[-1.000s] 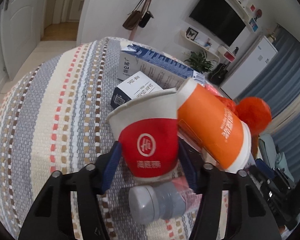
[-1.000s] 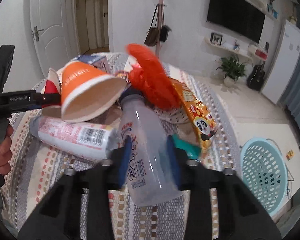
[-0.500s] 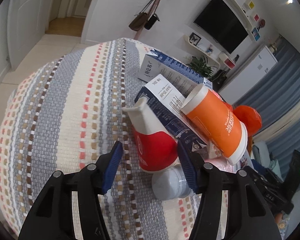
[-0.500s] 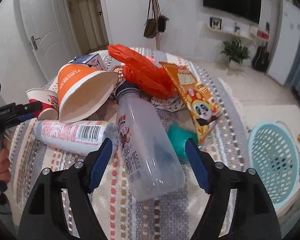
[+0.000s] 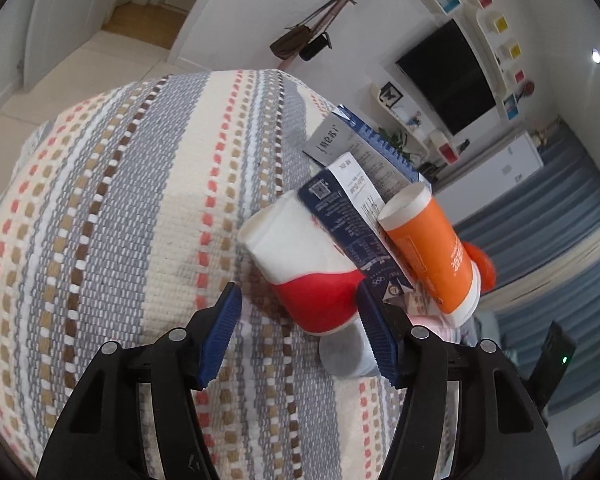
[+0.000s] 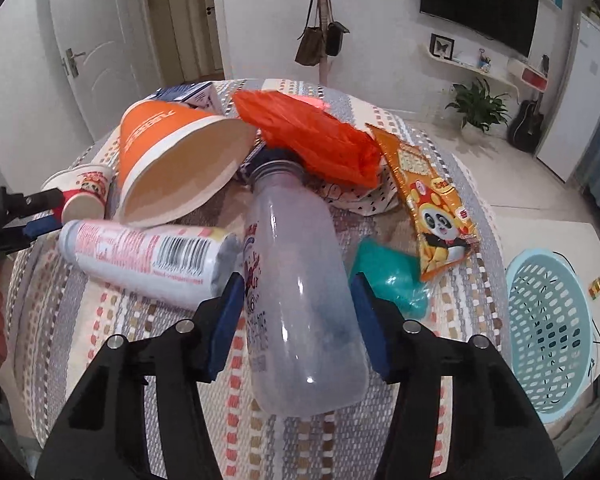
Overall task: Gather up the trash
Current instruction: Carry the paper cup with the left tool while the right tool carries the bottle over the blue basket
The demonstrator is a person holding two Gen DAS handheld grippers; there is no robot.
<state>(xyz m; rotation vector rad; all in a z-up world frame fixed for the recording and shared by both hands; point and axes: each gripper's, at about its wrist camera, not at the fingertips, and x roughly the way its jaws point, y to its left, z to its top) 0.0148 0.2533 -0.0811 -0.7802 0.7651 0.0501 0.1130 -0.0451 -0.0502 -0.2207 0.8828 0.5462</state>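
Both claws gape: left (image 5: 298,334) around red cup (image 5: 314,276), right (image 6: 296,322) around bottle (image 6: 300,304).

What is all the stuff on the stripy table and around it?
Clear plastic bottle: one, see-through, lying between the right gripper's fingers.
Big paper cup: one, orange, on its side.
Small paper cup: one, red and white, on its side between the left gripper's fingers.
White can: one, pink print, lying left of the bottle.
Plastic bag: one, orange, at the bottle's neck.
Snack packet: one, orange, panda picture.
Teal lump: one, right of the bottle.
Cartons: two, blue and white.
Basket: one, light blue, on the floor.
Tablecloth: one, striped.
Left gripper: open.
Right gripper: open.
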